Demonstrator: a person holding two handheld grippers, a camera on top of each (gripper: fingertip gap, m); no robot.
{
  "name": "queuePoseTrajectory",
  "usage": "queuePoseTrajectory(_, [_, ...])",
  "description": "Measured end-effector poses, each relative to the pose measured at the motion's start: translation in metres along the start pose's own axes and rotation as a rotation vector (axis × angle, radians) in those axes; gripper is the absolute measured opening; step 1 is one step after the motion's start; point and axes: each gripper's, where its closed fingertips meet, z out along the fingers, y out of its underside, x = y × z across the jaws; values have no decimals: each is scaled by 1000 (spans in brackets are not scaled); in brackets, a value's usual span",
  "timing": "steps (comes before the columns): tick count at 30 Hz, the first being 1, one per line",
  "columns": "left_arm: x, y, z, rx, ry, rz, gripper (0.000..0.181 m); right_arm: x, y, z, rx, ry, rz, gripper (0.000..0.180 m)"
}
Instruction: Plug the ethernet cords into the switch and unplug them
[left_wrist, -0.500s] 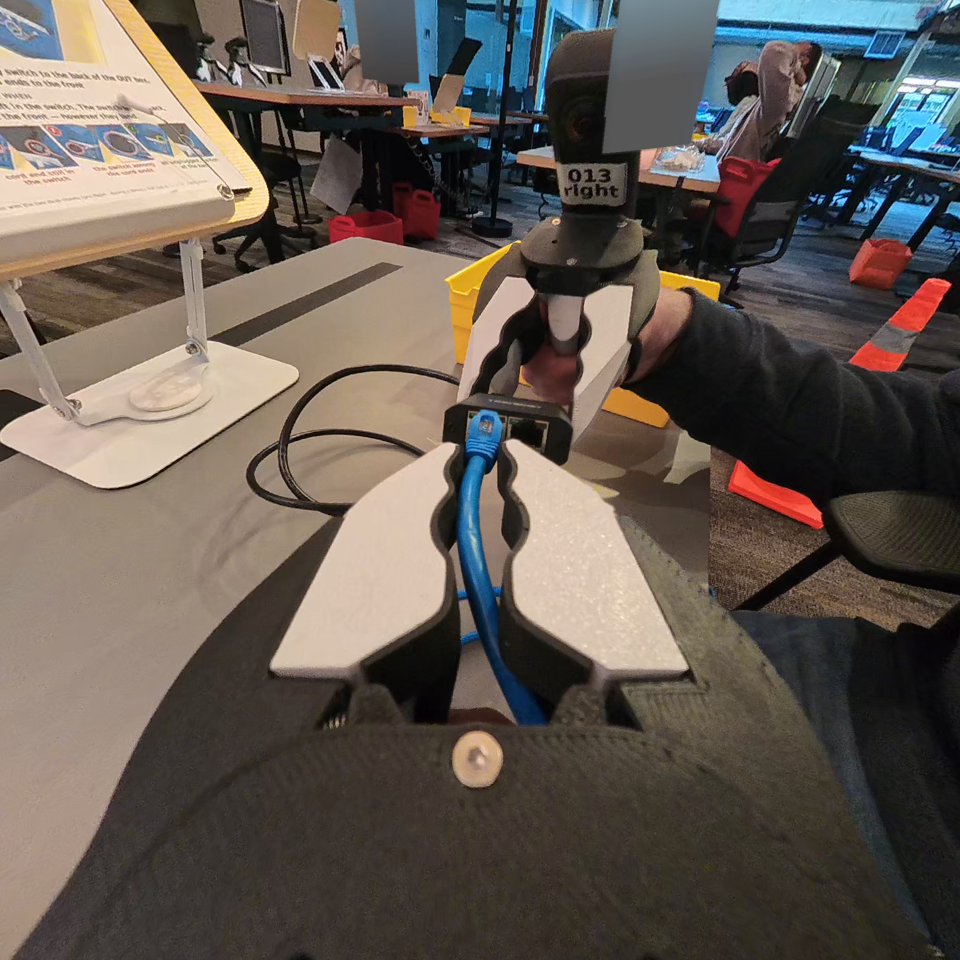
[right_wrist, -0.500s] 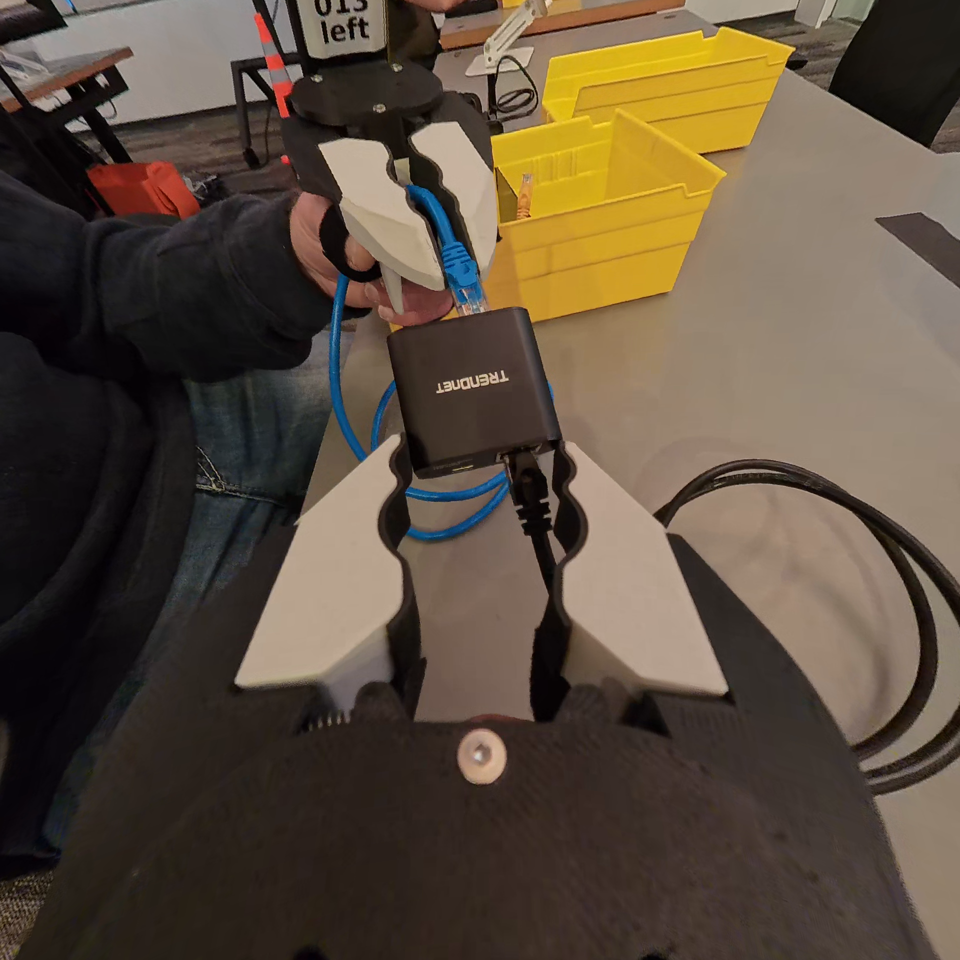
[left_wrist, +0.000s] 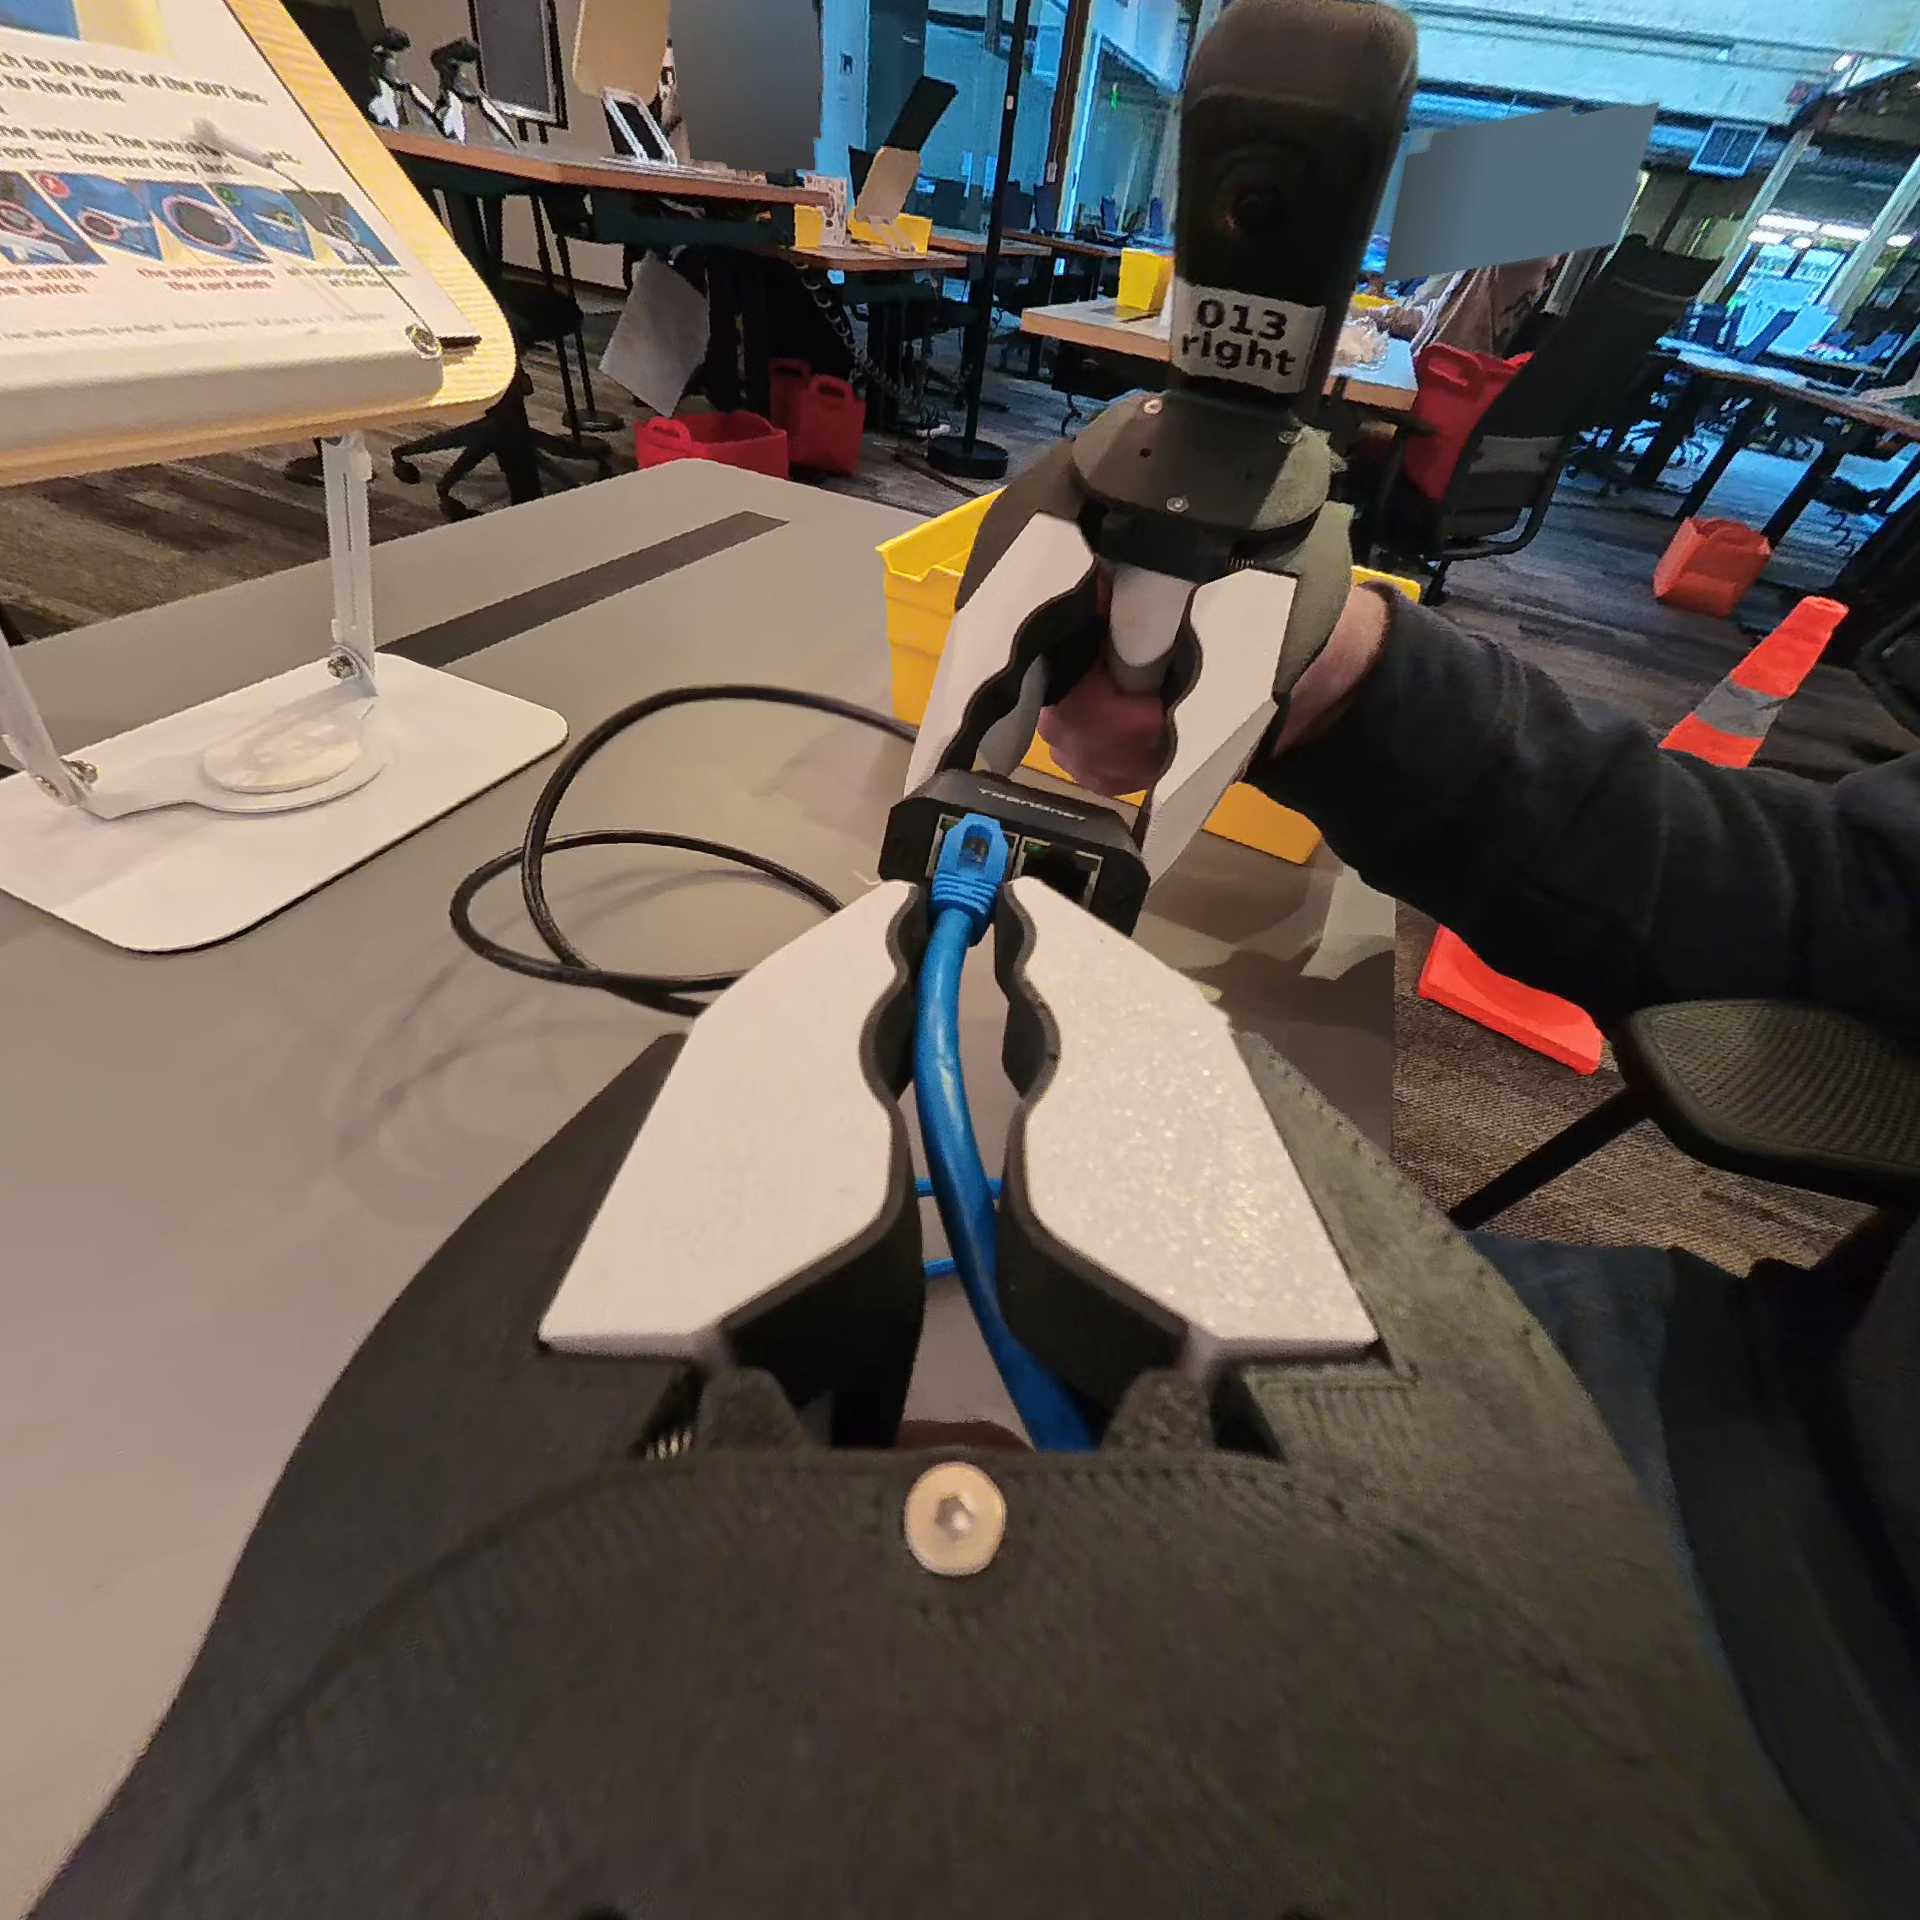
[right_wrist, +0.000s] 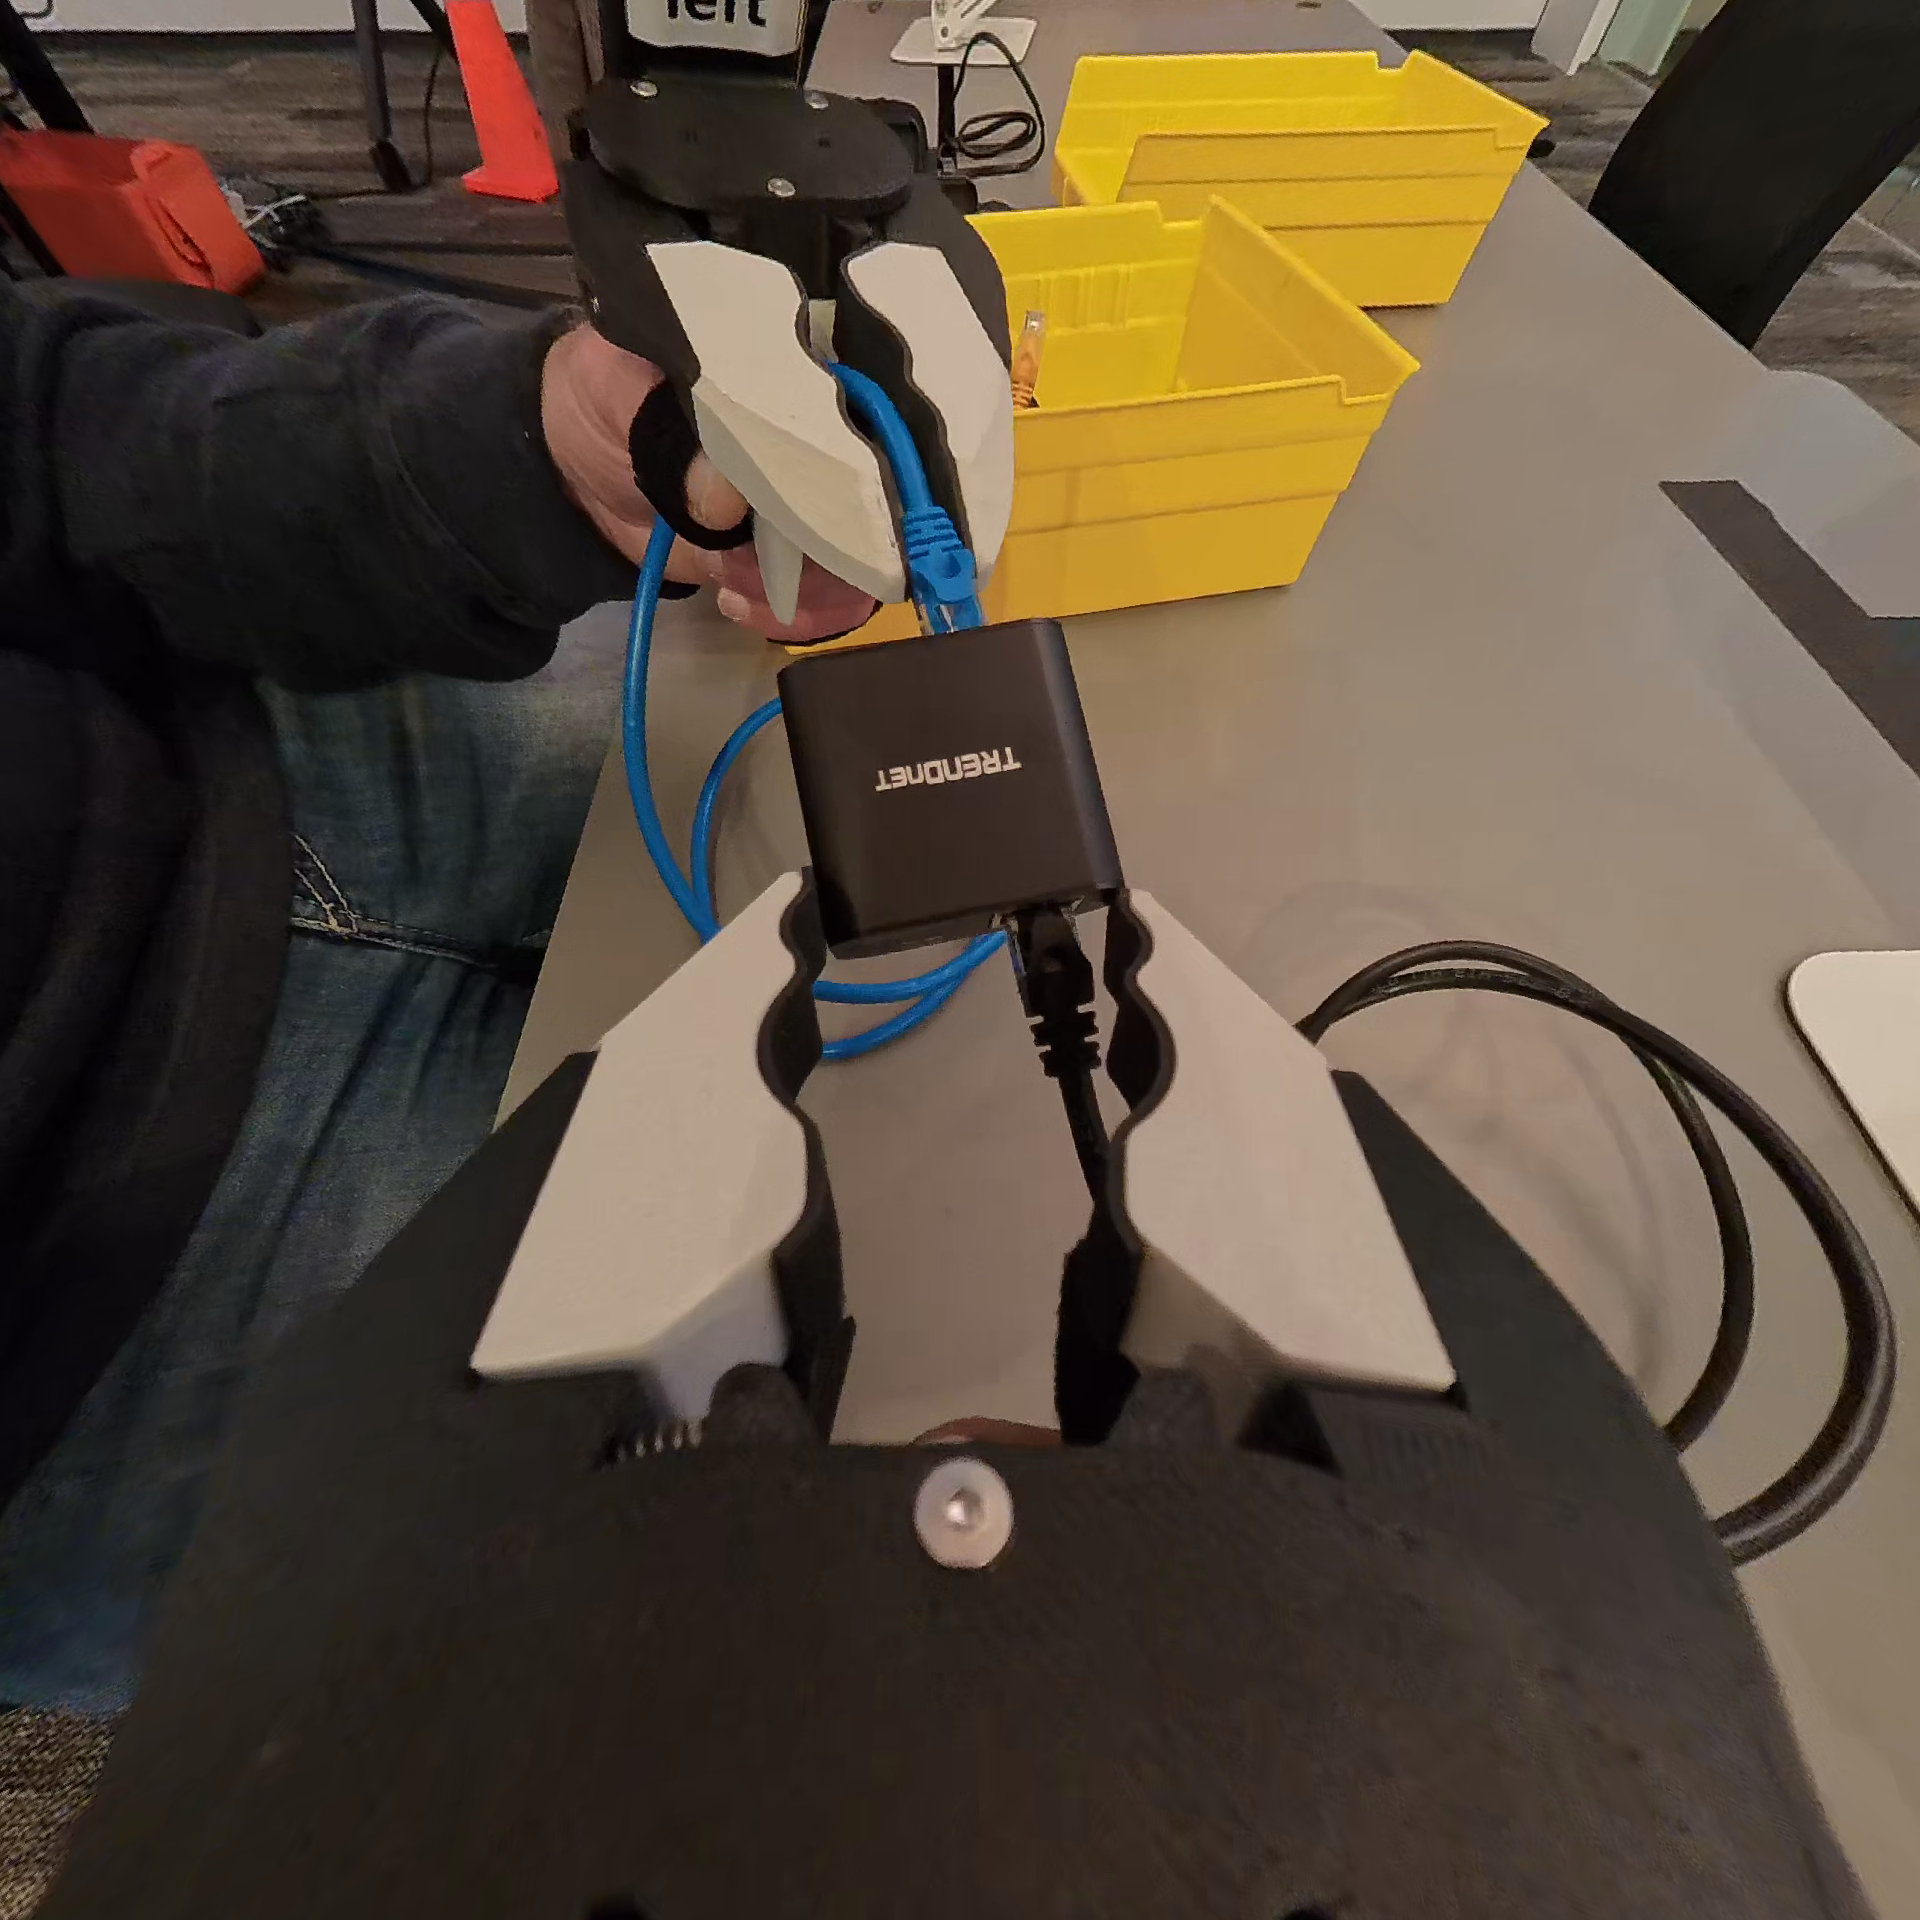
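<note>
switch btwn right fingers, gripped | left fingers pinch blue cord, plug at port

Open office with rows of desks, black chairs, orange cones on dark, perhaps carpeted floor.

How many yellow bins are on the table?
2. The near bin stands just behind the switch; the far bin is behind it. Others may be hidden.

I see a grey table carrying two yellow bins beyond my right jaws, a coiled black cable to their right, and a white stand base left of my left jaws.
</note>
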Motion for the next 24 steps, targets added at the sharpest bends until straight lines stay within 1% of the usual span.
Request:
queuePoseTrajectory(2, [0,2,2,-20,-15,11,12,1,3,-1,-4,8,-4,53])
queuePoseTrajectory(24, [1,5,8,-2,-19,15,12,1,4,-4,-53,30,-33,52])
